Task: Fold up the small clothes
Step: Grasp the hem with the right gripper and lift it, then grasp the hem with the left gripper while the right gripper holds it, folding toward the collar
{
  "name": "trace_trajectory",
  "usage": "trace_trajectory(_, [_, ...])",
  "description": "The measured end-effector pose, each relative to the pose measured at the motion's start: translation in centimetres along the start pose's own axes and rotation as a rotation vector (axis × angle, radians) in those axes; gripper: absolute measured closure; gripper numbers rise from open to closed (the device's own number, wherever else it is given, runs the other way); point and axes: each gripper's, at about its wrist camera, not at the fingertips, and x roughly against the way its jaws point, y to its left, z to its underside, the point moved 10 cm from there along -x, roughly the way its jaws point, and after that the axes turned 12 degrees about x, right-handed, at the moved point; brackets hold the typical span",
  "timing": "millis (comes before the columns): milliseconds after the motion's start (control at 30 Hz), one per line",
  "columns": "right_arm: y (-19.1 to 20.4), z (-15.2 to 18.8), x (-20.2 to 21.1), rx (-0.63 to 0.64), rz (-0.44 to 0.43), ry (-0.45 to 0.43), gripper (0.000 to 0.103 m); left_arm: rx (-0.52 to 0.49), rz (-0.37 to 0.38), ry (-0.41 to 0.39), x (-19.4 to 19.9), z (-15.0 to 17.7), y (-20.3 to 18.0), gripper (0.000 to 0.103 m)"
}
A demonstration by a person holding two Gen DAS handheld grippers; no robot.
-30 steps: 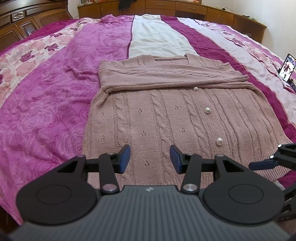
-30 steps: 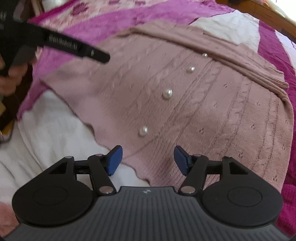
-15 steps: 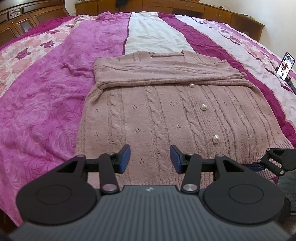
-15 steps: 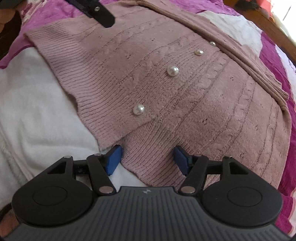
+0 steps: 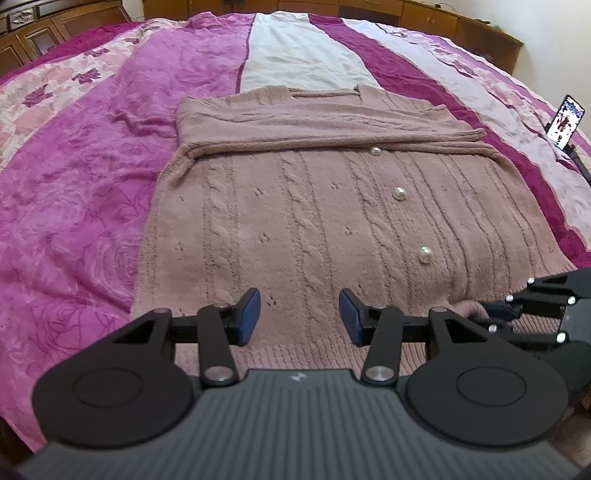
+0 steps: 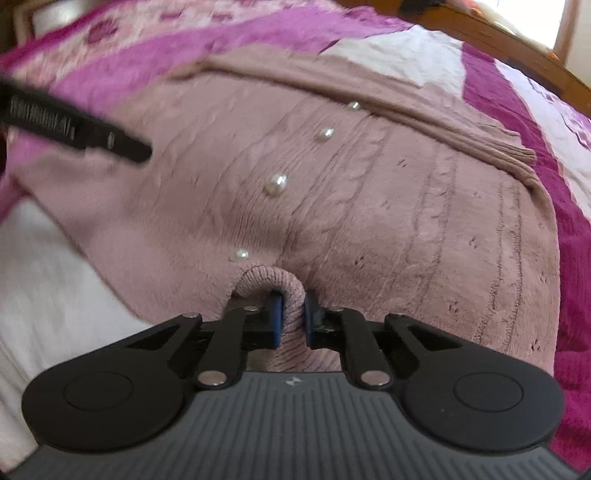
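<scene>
A dusty-pink cable-knit cardigan (image 5: 314,206) with pearl buttons lies flat on the bed, its sleeves folded across the chest. My left gripper (image 5: 299,317) hovers open over the ribbed hem near the cardigan's left half, nothing between its blue pads. In the right wrist view the same cardigan (image 6: 369,192) fills the frame, and my right gripper (image 6: 292,321) is shut on a bunched fold of the ribbed hem near the lowest button. The right gripper (image 5: 495,312) also shows at the lower right of the left wrist view, pinching the hem.
The bed carries a magenta, pink and white floral bedspread (image 5: 81,177). A phone (image 5: 565,122) stands propped at the far right edge. Wooden cabinets (image 5: 461,22) line the back wall. White fabric (image 6: 40,280) lies beside the hem in the right wrist view.
My right gripper has closed on the cardigan's hem, pulling up a small fold; half a second ago it was open just above it. The left gripper stayed open, shifting slightly nearer.
</scene>
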Motion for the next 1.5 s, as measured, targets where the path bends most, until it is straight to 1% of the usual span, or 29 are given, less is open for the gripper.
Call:
trace_trajectory(167, [-0.9,-0.8,1.3,-0.070,0.007,-0.076,0.091,-0.004,0.037,0.021,0.0,0.6,-0.7,0.054])
trace_trajectory(333, [-1.5,-1.5,1.9,-0.107,0.010,-0.111,0.091,-0.028,0.086,0.033,0.2,1.0,-1.9,0.054])
trace_trajectory(367, [-1.5,-1.6,1.9,-0.112,0.010,-0.114,0.091,-0.034,0.097,0.034,0.3,1.0,-2.2,0.051])
trace_trajectory(400, [-1.5,-1.6,1.9,-0.115,0.010,-0.118,0.091,-0.040,0.104,0.036,0.4,1.1,-2.4,0.041])
trace_trajectory(467, [-1.6,-1.8,2.0,-0.121,0.010,-0.122,0.091,-0.057,0.110,0.027,0.6,1.3,-2.8,0.033])
trace_trajectory(567, [-1.6,-1.9,2.1,-0.139,0.011,-0.132,0.091,-0.093,0.124,0.028,0.7,1.6,-3.5,0.033])
trace_trajectory(867, [-2.2,-2.8,3.1,-0.168,0.023,-0.180,0.091,-0.133,0.149,0.069,-0.1,3.0,-4.4,0.033])
trace_trajectory(967, [-2.1,-3.2,3.6,-0.166,0.028,-0.200,0.091,-0.164,0.142,0.068,-0.6,3.3,-5.0,0.033])
trace_trajectory(1067, [-2.0,-3.6,4.1,-0.160,0.033,-0.218,0.091,-0.191,0.102,0.049,-1.4,3.4,-5.2,0.033])
trace_trajectory(1133, [-2.0,-3.8,4.5,-0.157,0.036,-0.228,0.091,-0.192,0.080,0.031,-1.7,3.2,-5.1,0.033])
trace_trajectory(1167, [-2.1,-4.0,4.7,-0.156,0.036,-0.232,0.091,-0.187,0.081,0.022,-1.8,3.0,-5.1,0.034])
trace_trajectory(1233, [-2.2,-4.3,4.9,-0.162,0.032,-0.241,0.091,-0.174,0.089,0.007,-1.6,2.5,-5.1,0.036])
trace_trajectory(1300, [-2.4,-4.7,5.1,-0.171,0.027,-0.249,0.091,-0.173,0.099,-0.012,-1.3,1.9,-5.1,0.063])
trace_trajectory(1333, [-2.5,-4.8,5.2,-0.176,0.023,-0.254,0.091,-0.170,0.100,-0.018,-1.2,1.6,-5.2,0.070])
trace_trajectory(1367, [-2.5,-5.1,5.3,-0.181,0.019,-0.261,0.091,-0.162,0.104,-0.022,-1.0,1.2,-5.2,0.080])
trace_trajectory(1400, [-2.5,-5.3,5.3,-0.183,0.018,-0.269,0.091,-0.152,0.113,-0.026,-0.9,0.9,-5.3,0.083])
trace_trajectory(1500, [-3.0,-6.1,5.7,-0.196,0.025,-0.297,0.091,-0.145,0.120,-0.055,-0.3,-0.3,-5.5,0.087])
